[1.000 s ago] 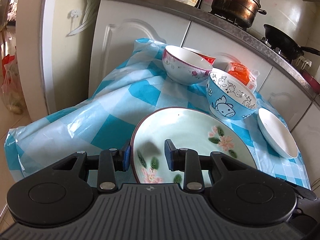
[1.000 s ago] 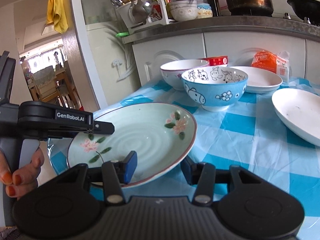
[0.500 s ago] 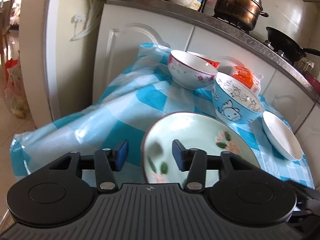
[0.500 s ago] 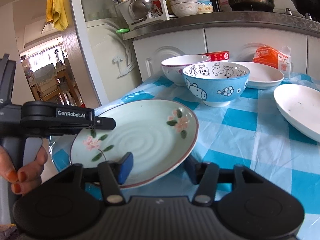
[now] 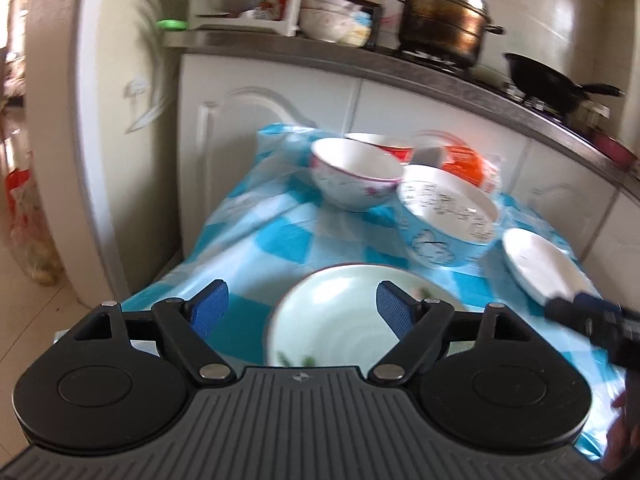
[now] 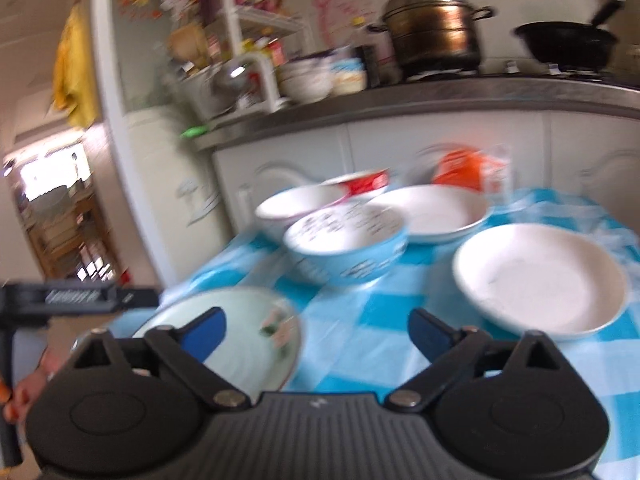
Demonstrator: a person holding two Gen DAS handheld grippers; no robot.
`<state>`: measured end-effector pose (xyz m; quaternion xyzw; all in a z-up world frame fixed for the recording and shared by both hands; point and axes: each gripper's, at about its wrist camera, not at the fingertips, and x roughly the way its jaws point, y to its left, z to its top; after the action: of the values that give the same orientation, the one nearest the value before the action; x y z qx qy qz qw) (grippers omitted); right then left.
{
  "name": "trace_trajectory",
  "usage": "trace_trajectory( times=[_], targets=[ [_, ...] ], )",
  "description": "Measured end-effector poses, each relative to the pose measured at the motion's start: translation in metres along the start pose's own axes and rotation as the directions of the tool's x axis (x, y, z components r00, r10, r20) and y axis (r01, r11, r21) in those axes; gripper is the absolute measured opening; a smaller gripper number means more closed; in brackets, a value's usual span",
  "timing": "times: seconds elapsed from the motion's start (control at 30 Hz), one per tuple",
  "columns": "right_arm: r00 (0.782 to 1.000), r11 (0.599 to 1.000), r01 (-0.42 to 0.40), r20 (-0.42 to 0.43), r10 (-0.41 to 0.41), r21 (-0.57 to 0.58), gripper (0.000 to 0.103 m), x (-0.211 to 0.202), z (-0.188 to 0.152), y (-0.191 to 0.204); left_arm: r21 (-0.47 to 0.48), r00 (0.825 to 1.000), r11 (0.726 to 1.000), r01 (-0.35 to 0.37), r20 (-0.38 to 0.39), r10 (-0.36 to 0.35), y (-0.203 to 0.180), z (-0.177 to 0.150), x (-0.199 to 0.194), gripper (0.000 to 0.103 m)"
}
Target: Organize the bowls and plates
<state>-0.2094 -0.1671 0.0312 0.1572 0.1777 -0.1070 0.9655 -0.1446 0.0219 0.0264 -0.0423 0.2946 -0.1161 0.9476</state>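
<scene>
My left hand-held gripper [image 5: 298, 308] and right hand-held gripper [image 6: 316, 330] have just opened wide, empty; the pale green flowered plate [image 5: 340, 320] lies released just below and between them, slightly nearer the left

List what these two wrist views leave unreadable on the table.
- Green flowered plate: near part hidden behind the left gripper body, left wrist view.
- Blue cartoon bowl: drawings smeared by motion blur, right wrist view.
- Red-printed bowl: mostly hidden behind the pink-rimmed bowl.
- Orange packet: print blurred.
- Right gripper: open, nothing between its pads.
</scene>
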Motion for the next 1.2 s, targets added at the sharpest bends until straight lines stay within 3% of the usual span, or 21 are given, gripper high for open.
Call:
trace_trajectory(
  times=[0.23,0.43,0.6,0.9,1.2],
  targets=[
    [0.986,0.986,0.139,0.078,-0.147,0.097,0.102,-0.020,0.014,-0.041,0.012,0.993,0.993,0.120,0.016,-0.120,-0.029,-0.003,-0.006,0.103],
    [0.958,0.957,0.230,0.132,-0.254,0.176,0.102,-0.033,0.005,-0.070,0.058,0.985,0.984,0.171,0.023,-0.172,-0.058,-0.014,-0.004,0.103],
    [0.937,0.941,0.298,0.141,-0.321,0.158,0.102,-0.034,-0.004,-0.084,0.057,0.975,0.973,0.223,-0.039,-0.221,-0.078,-0.021,0.006,0.103],
    [0.940,0.919,0.291,0.102,-0.327,0.265,0.102,-0.041,-0.018,-0.117,0.150,0.978,0.974,0.170,-0.147,-0.148,-0.101,-0.033,0.023,0.103],
    [0.938,0.888,0.277,0.098,-0.333,0.368,0.102,-0.046,-0.027,-0.145,0.177,0.970,0.964,0.196,-0.177,-0.165,-0.129,-0.032,0.035,0.103]
  ],
)
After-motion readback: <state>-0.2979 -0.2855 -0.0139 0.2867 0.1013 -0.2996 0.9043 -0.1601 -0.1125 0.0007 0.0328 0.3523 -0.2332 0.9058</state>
